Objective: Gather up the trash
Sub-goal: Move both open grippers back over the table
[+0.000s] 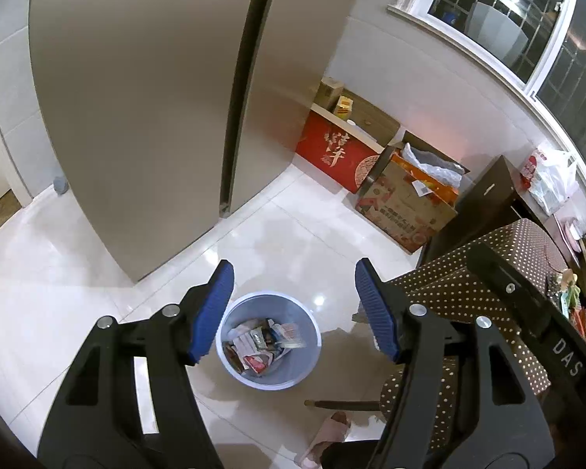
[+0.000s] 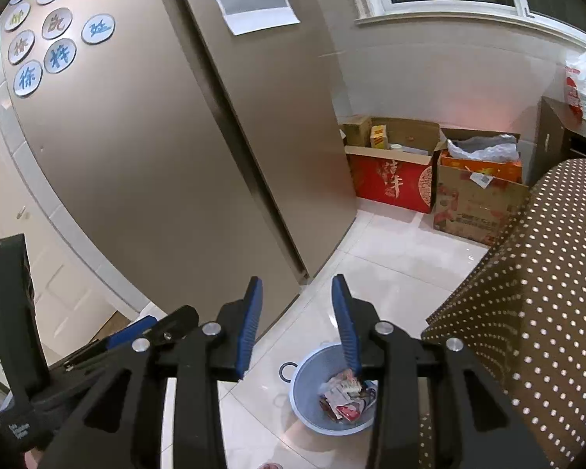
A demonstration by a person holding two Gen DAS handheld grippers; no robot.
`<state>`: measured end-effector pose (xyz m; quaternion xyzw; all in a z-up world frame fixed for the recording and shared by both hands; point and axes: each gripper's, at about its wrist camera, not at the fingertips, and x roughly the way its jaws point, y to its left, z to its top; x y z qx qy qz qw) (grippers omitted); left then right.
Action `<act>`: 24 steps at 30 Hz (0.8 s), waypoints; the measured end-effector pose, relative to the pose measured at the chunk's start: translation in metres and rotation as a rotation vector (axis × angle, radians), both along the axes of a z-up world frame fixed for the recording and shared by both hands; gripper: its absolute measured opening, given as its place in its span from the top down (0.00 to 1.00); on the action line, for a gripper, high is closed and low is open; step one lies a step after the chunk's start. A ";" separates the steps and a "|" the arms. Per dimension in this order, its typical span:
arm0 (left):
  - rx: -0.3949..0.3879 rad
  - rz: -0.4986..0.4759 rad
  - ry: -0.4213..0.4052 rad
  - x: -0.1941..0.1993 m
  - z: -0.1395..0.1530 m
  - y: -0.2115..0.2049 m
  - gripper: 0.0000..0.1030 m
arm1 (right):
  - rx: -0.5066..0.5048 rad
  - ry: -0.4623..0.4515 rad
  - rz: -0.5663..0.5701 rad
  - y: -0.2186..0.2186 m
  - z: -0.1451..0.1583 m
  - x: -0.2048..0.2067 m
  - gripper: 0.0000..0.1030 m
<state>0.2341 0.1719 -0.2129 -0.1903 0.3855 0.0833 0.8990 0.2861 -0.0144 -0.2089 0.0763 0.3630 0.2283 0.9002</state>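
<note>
Wrappers and crumpled packets (image 1: pixel 262 343) lie heaped in the pale blue bin (image 1: pixel 230 367) on the white tiled floor (image 1: pixel 78 293). From the left gripper (image 1: pixel 293 273), jaws wide and empty, the bin sits straight below, at 6 o'clock; it looks the nearer. The right gripper (image 2: pixel 297 285), also wide and empty, has it at 5 o'clock. A dotted cloth (image 2: pixel 527 293) crowds 3 o'clock, the fridge (image 2: pixel 175 156) 10 o'clock.
</note>
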 end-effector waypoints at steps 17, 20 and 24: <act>0.060 -0.324 -0.064 -0.004 0.046 -0.140 0.35 | -0.024 -0.051 -0.245 -0.169 0.037 -0.053 0.62; 0.066 -0.409 -0.062 -0.004 0.048 -0.181 0.35 | -0.067 -0.050 -0.310 -0.218 0.038 -0.068 0.62; 0.079 -0.499 -0.054 -0.005 0.048 -0.230 0.35 | -0.149 -0.027 -0.402 -0.281 0.029 -0.084 0.62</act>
